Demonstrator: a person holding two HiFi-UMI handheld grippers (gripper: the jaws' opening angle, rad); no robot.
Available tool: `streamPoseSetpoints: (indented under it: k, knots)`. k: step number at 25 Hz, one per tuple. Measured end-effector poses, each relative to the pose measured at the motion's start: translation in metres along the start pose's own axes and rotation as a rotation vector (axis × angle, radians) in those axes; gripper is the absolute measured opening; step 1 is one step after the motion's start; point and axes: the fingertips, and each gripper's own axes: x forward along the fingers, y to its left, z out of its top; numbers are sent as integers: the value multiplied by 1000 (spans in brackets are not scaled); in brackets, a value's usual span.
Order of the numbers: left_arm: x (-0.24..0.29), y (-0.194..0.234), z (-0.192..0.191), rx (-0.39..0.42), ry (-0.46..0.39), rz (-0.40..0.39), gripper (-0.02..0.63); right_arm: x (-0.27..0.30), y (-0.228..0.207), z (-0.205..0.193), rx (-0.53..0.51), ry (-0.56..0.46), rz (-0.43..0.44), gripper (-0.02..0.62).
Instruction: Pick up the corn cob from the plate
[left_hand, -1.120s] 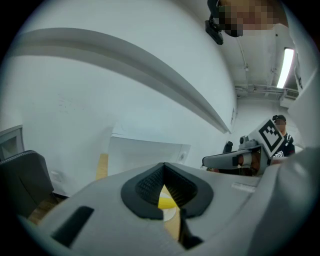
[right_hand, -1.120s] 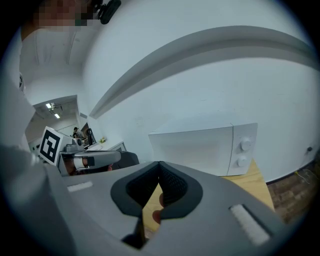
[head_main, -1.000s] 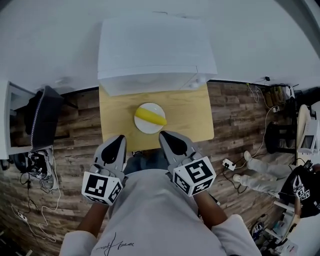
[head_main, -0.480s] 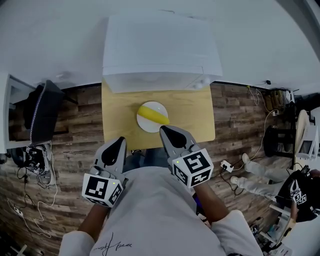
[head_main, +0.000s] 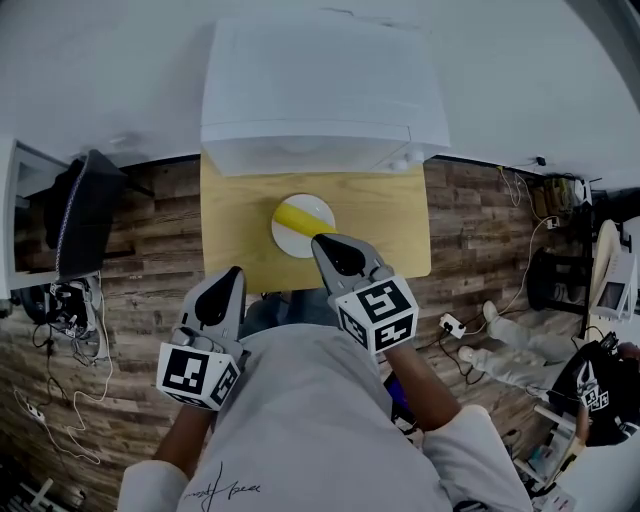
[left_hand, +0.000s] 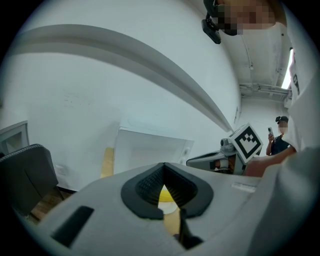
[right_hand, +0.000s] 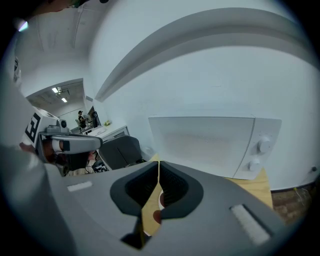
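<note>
A yellow corn cob (head_main: 296, 214) lies across a white plate (head_main: 288, 238) on the small wooden table (head_main: 380, 228). My right gripper (head_main: 320, 240) hangs over the plate's near right edge, just short of the cob. Its jaws meet at the tips (right_hand: 159, 163) and have just been opening a hair, with nothing between them. My left gripper (head_main: 235, 272) stays back at the table's near edge, shut and empty (left_hand: 163, 165). In the left gripper view a slice of the cob (left_hand: 166, 193) and the plate (left_hand: 168, 205) shows through the jaw window.
A white microwave (head_main: 320, 90) fills the back of the table, close behind the plate. A dark office chair (head_main: 85, 225) stands to the left on the wood floor, with cables (head_main: 60, 420) near it. White shoes (head_main: 505, 350) lie to the right.
My right gripper has moved forward and down, from the table's near edge to the plate's rim. The left gripper has hardly moved. The corn and plate lie as before.
</note>
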Motion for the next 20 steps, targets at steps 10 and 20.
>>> streamPoseSetpoints:
  k: [10, 20]
  knots:
    - [4, -2, -2, 2, 13, 22, -5, 21, -16, -22, -26, 69, 30, 43]
    - [6, 0, -5, 10, 34, 36, -5, 41, -30, -47, -39, 160, 52, 67]
